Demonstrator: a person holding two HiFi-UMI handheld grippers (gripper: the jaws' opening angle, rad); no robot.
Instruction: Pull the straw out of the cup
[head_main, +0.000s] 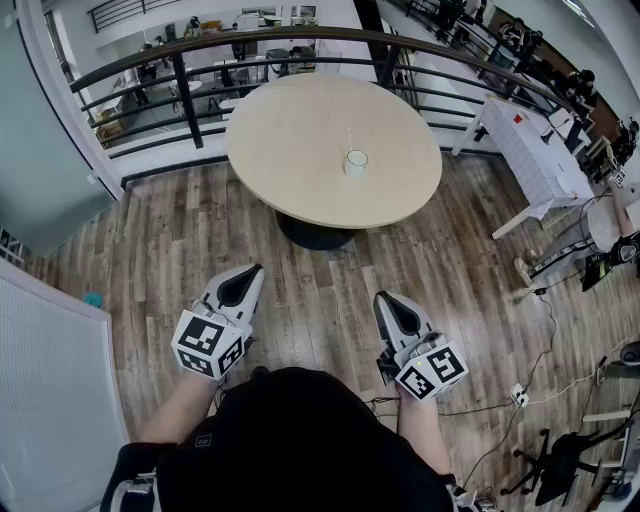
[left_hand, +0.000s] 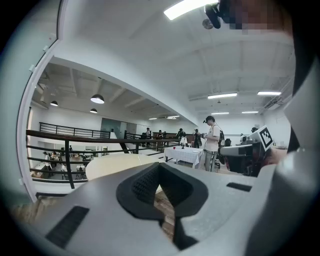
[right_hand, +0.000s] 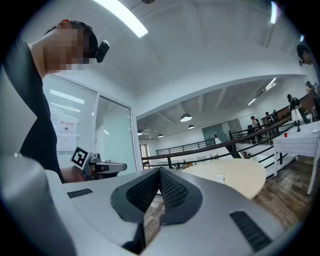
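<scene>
We hold the left tongs (head_main: 243, 283) and the right tongs (head_main: 392, 308) low in front of us, side by side, over the wood floor (head_main: 300, 290). Both point ahead at the table. In the left gripper view, the two jaws of the left tongs (left_hand: 160, 168) are pressed together with nothing between them. In the right gripper view, the jaws of the right tongs (right_hand: 160, 175) are also closed and hold nothing.

Past the tongs stands a round table (head_main: 290, 140) with a pale top. A small white cup (head_main: 356, 161) sits near the middle of it, well apart from both tongs. A thin straw (head_main: 350, 138) sticks up out of the cup. We can see the cup (right_hand: 219, 177) as a small spot on the table in the right gripper view too.

Behind the table runs a dark railing (head_main: 190, 60). To the right stands a long table with a white cloth (head_main: 530, 150). Far off, some people (left_hand: 212, 142) stand in the room.
</scene>
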